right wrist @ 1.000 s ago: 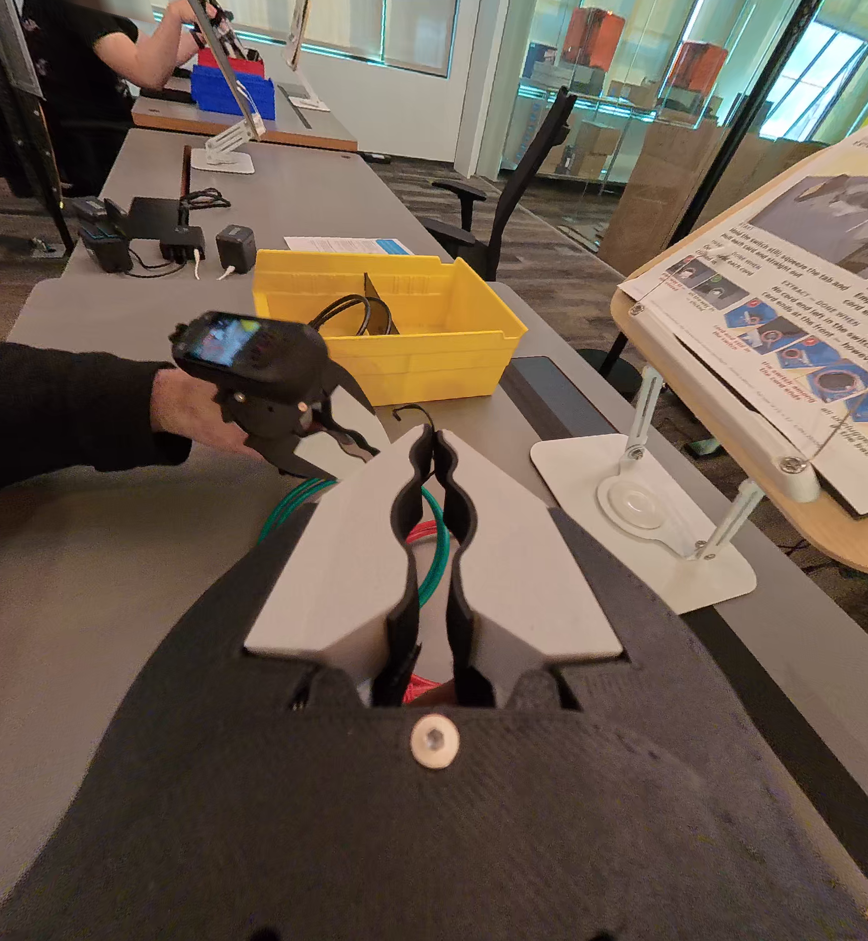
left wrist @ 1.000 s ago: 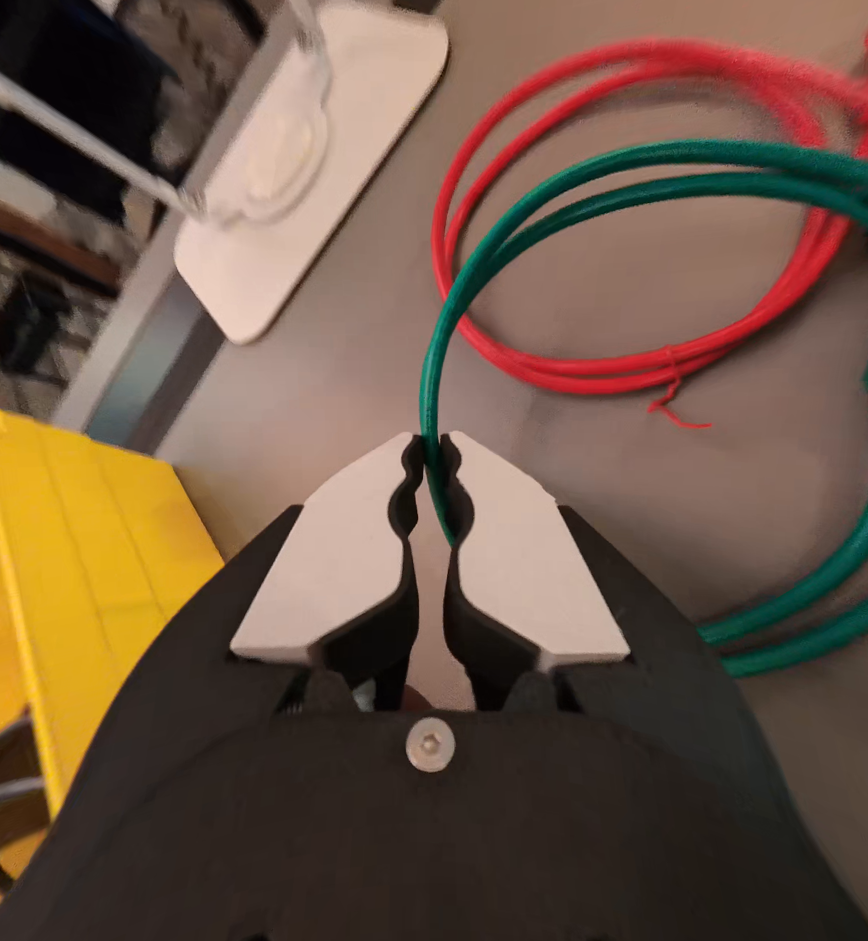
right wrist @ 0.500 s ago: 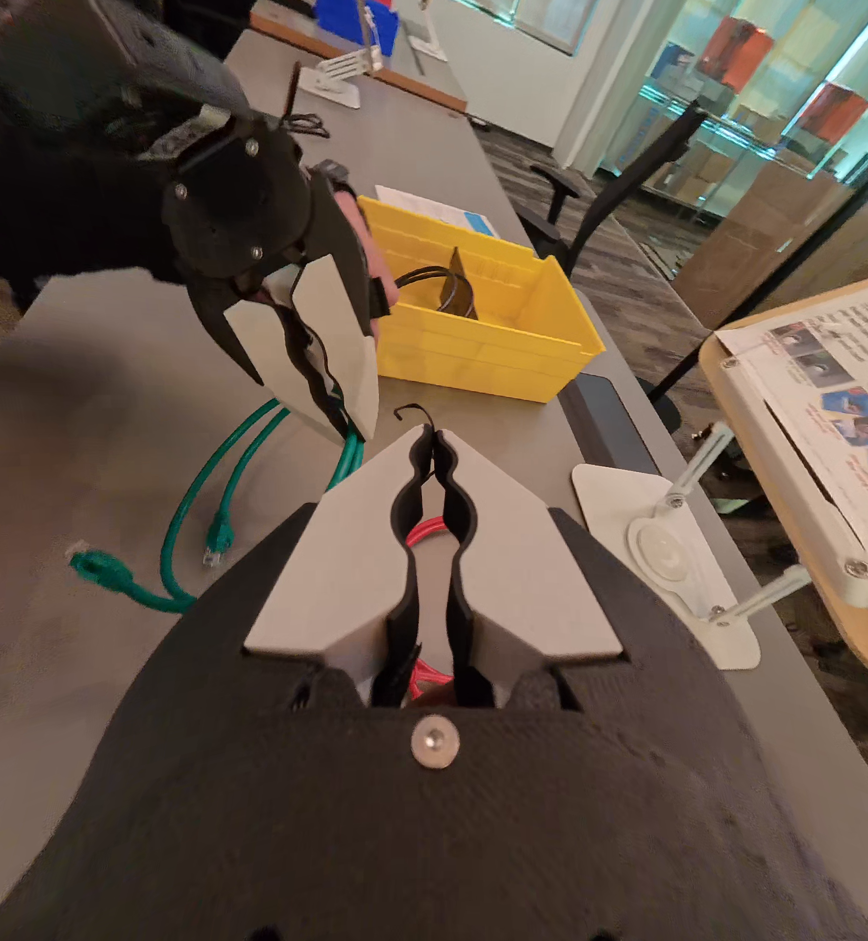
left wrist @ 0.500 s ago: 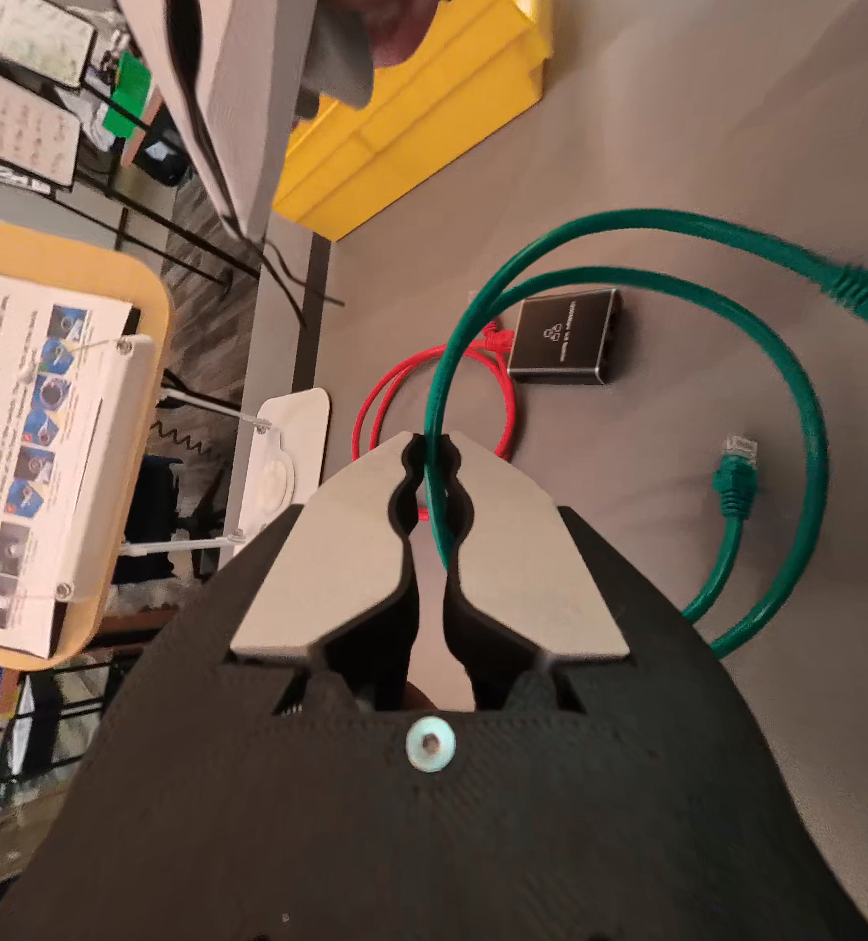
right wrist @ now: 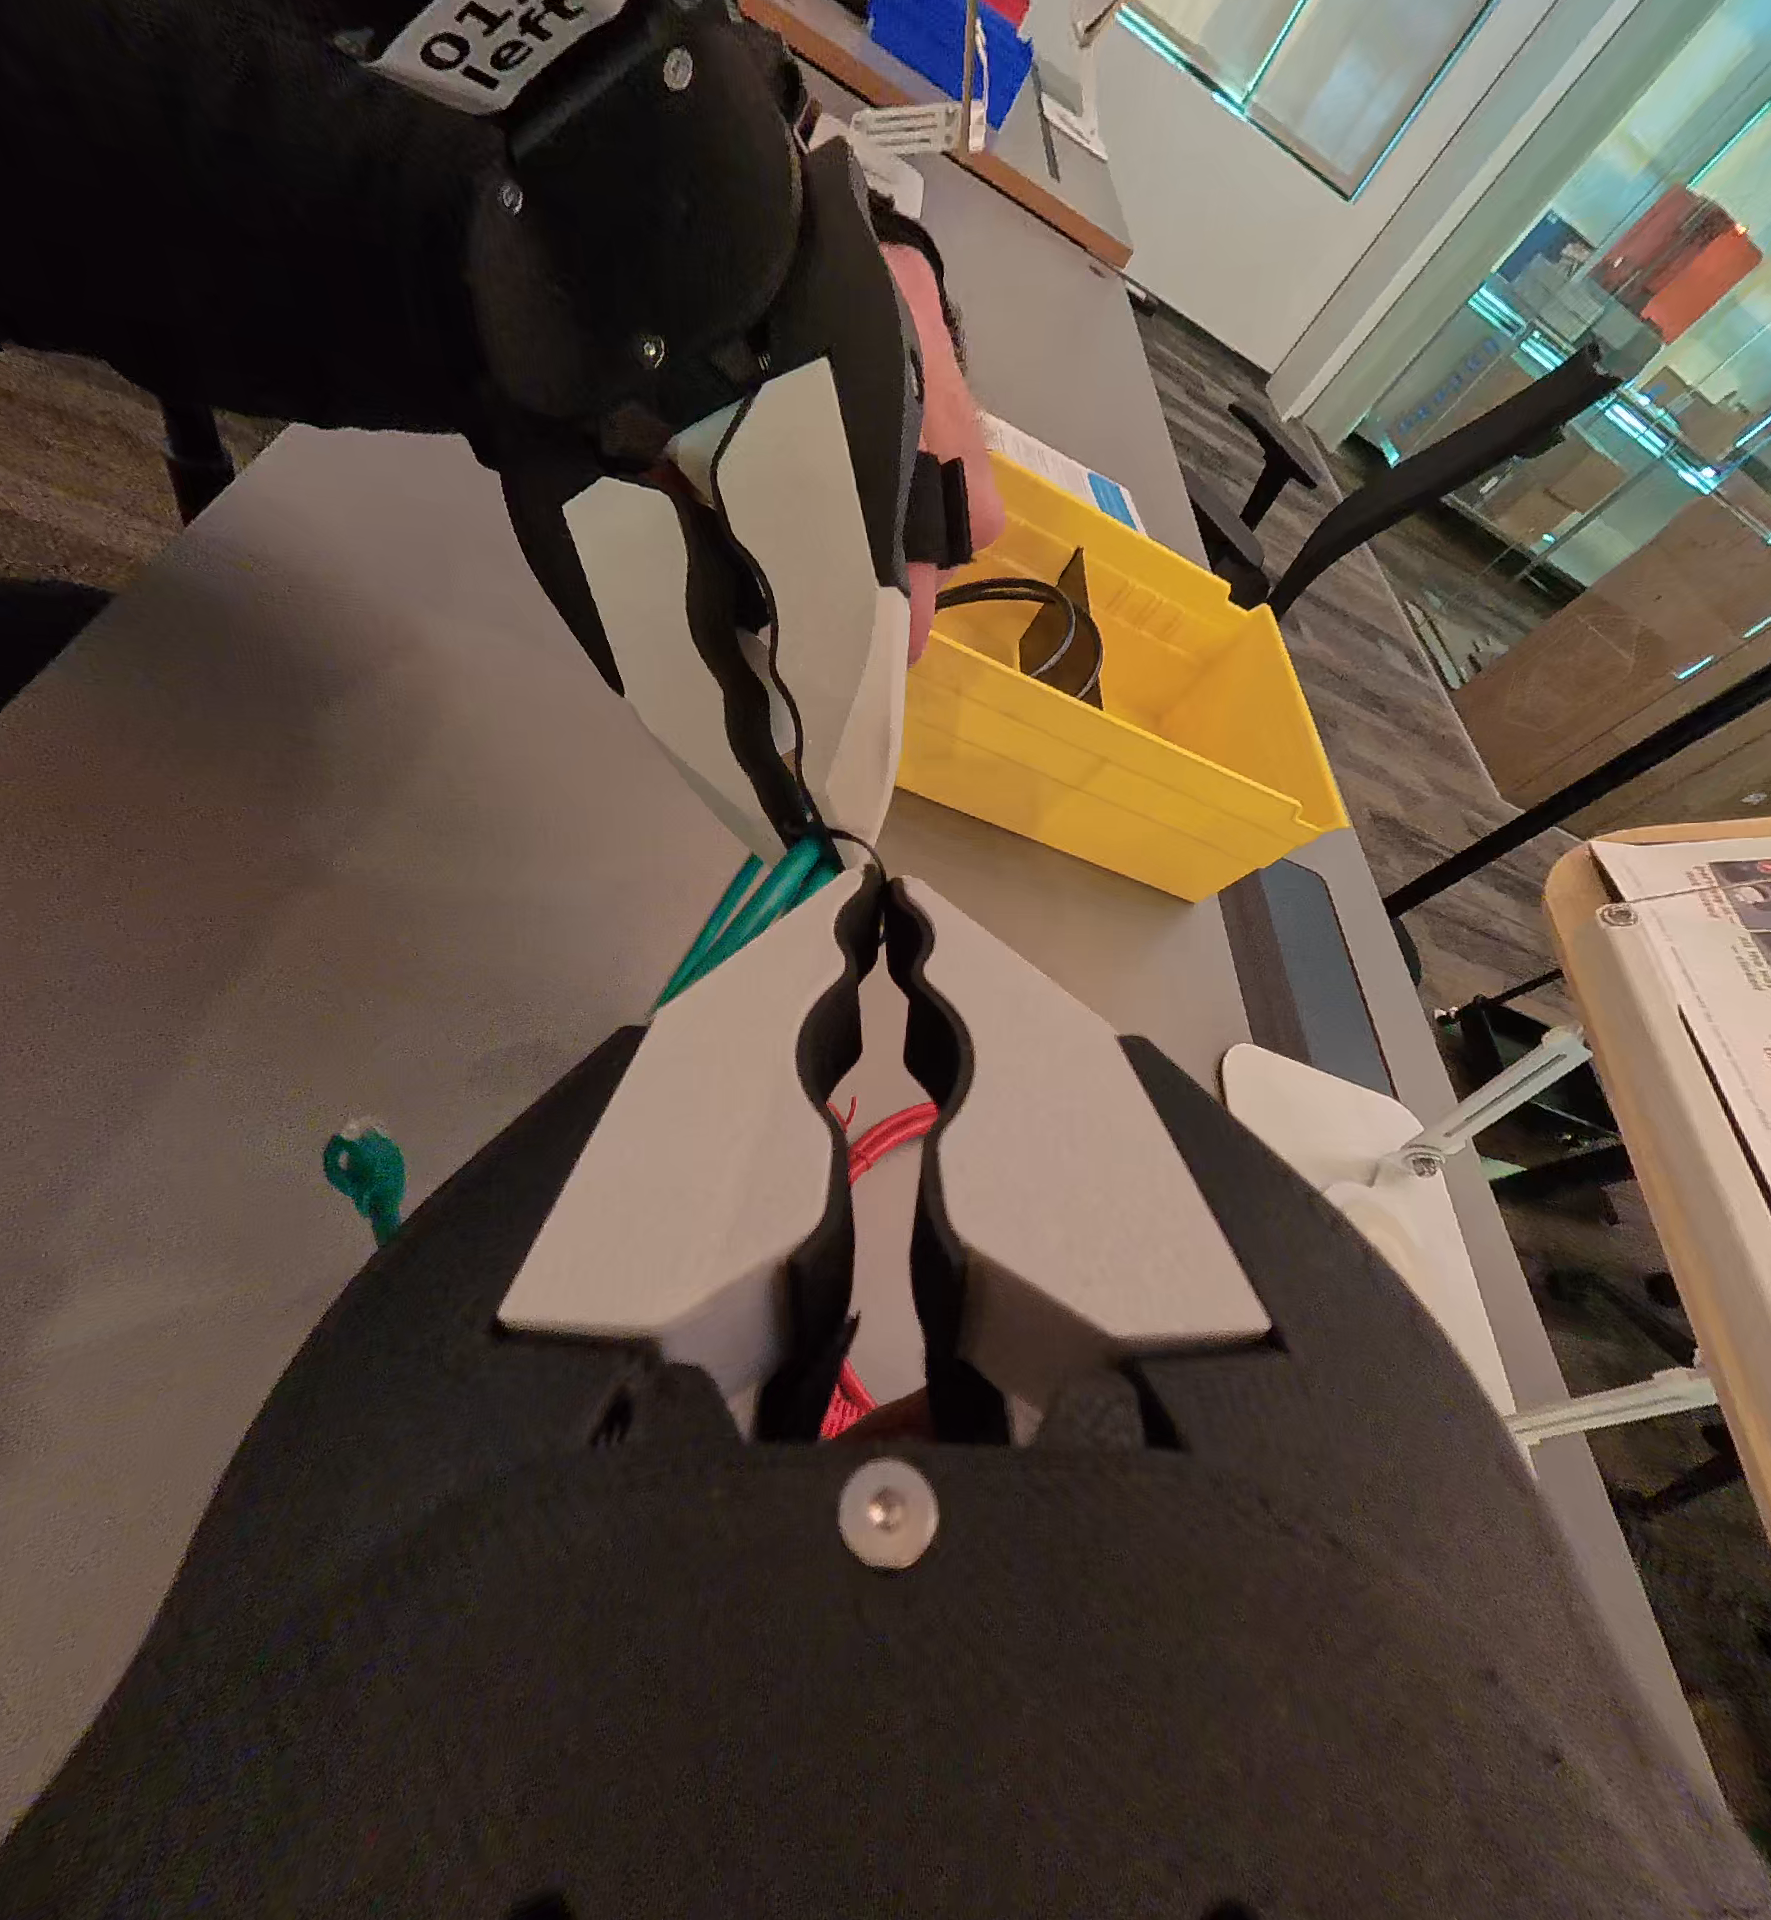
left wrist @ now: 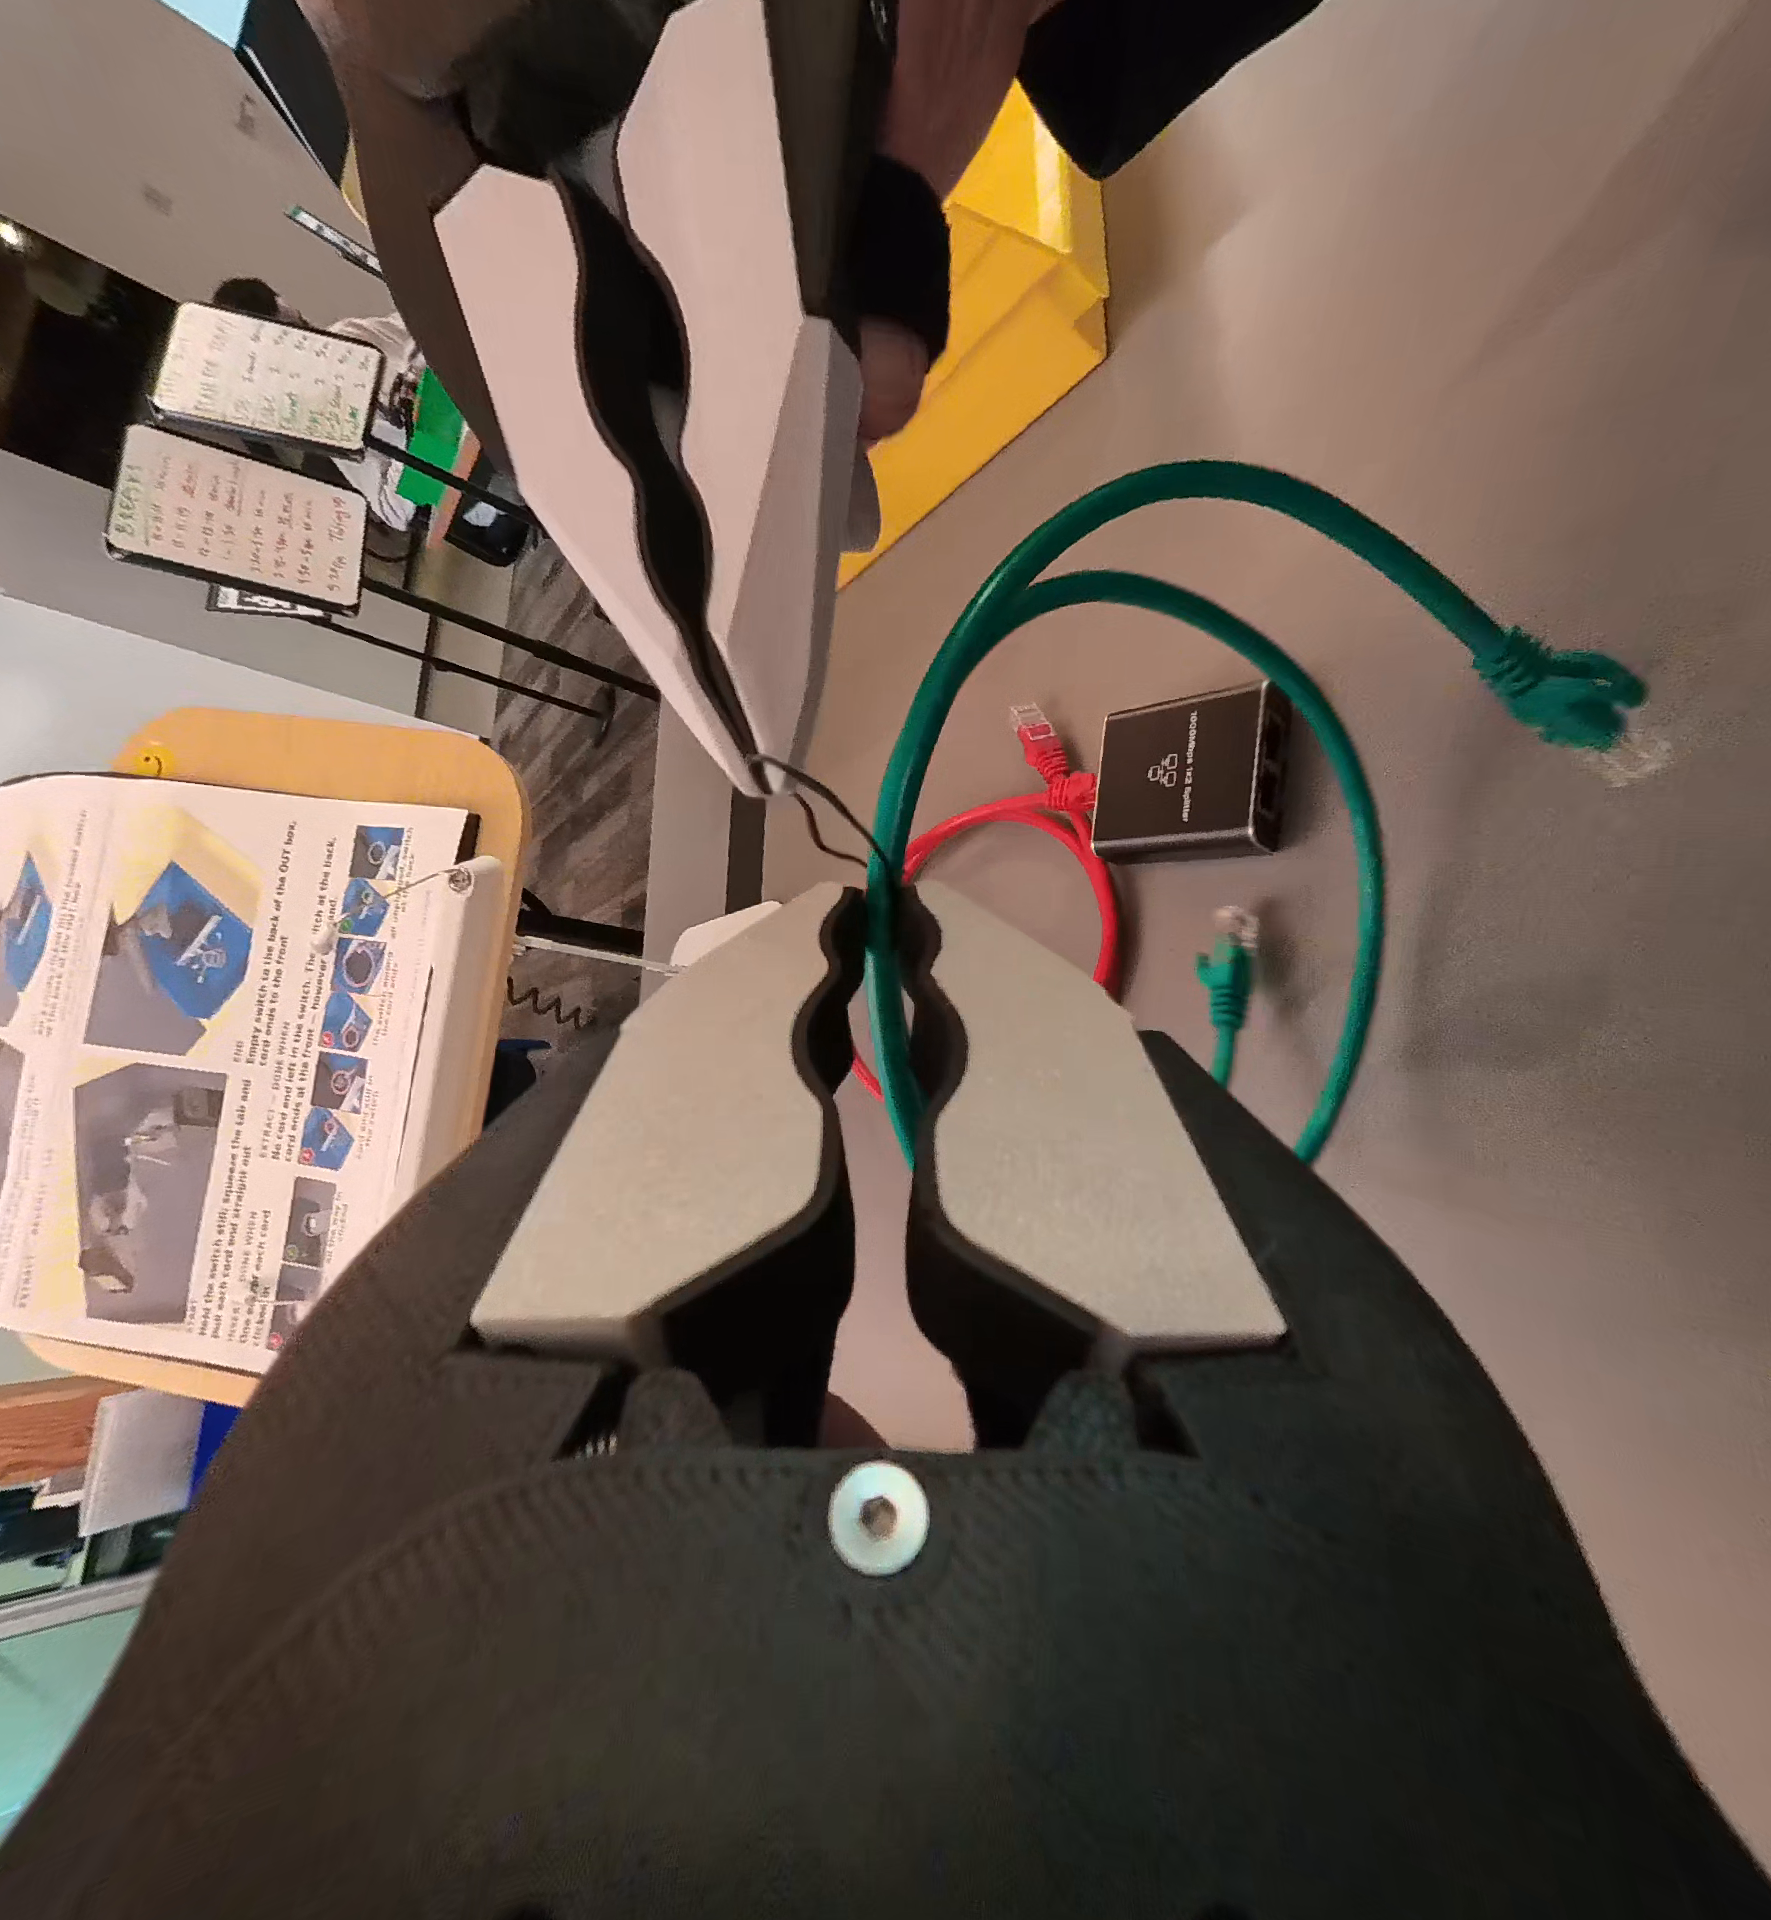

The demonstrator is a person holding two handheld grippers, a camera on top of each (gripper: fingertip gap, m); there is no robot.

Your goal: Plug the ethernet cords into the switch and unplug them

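Left wrist view: the left gripper [left wrist: 886,914] clamps the coiled green ethernet cord [left wrist: 1364,935] above the switch [left wrist: 1187,774].

Right wrist view: the right gripper [right wrist: 881,909] pinches its black twist tie [right wrist: 865,868]; pull gently, keeping the coil steady.

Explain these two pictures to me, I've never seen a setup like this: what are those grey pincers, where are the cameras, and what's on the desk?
No robot here: a person holds a two-finger gripper in each hand, each carrying a camera that looks forward along its grey fingers.

In the left wrist view, the left gripper is shut on a coiled green cable. The right gripper comes in from above, pinching a thin black twist tie that leads to the coil, probably to undo it.

The right wrist view shows the same meeting from the other side: its own tips shut on the tie, the left gripper opposite.

On the grey table lie a small black switch, a red cable beside it with a plug loose, and a yellow bin.
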